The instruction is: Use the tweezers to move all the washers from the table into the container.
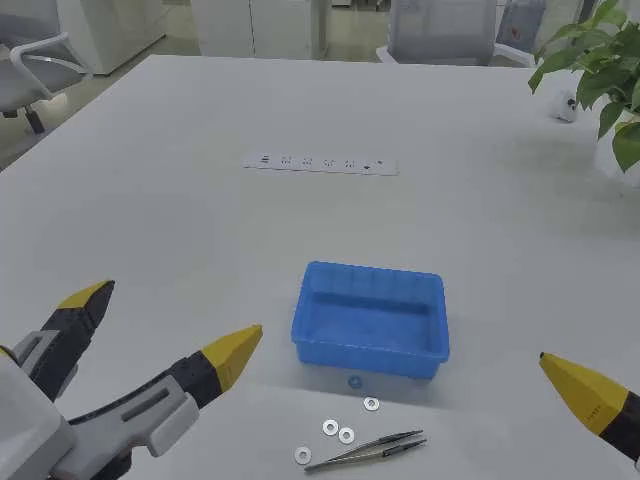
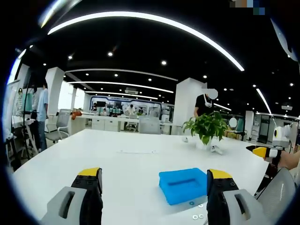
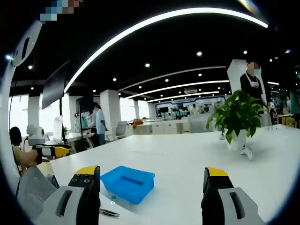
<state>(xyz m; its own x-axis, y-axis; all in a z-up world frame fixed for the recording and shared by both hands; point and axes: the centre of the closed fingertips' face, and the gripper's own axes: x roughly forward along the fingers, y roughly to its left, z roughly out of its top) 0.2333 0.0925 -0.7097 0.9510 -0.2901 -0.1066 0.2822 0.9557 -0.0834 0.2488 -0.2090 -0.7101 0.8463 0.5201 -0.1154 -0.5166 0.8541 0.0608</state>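
Centrally on the white worktop (image 1: 200,220) sits the blue container (image 1: 370,318), an open-topped tray with its long side facing the person. Between its near wall and the worktop's near edge lie the washers (image 1: 346,435): four silver rings scattered loosely, apart from one another, and what looks like a fifth, bluish one just beside the container's wall. The tweezers (image 1: 365,452) lie flat and slantwise at the near edge, just beside the washers, with one washer close to their left end.

The left gripper (image 1: 175,312) hangs over the near left part of the worktop with its yellow-tipped jaws spread wide and nothing between them. It is well to the left of the tweezers and washers and touches neither. In the left gripper view the container shows between the two jaws, nearer the right one, with the washers low beside that jaw.

The right gripper (image 3: 150,178) also stands wide open and holds nothing. In the head view one of its yellow jaw tips comes in over the near right edge, well apart from the tweezers. In the right gripper view the container lies ahead and to the left, and the tweezers and a washer sit low by the left jaw.

Farther back, a white power strip (image 1: 320,163) lies flat on the worktop, and a potted plant (image 1: 600,70) stands at the far right corner.
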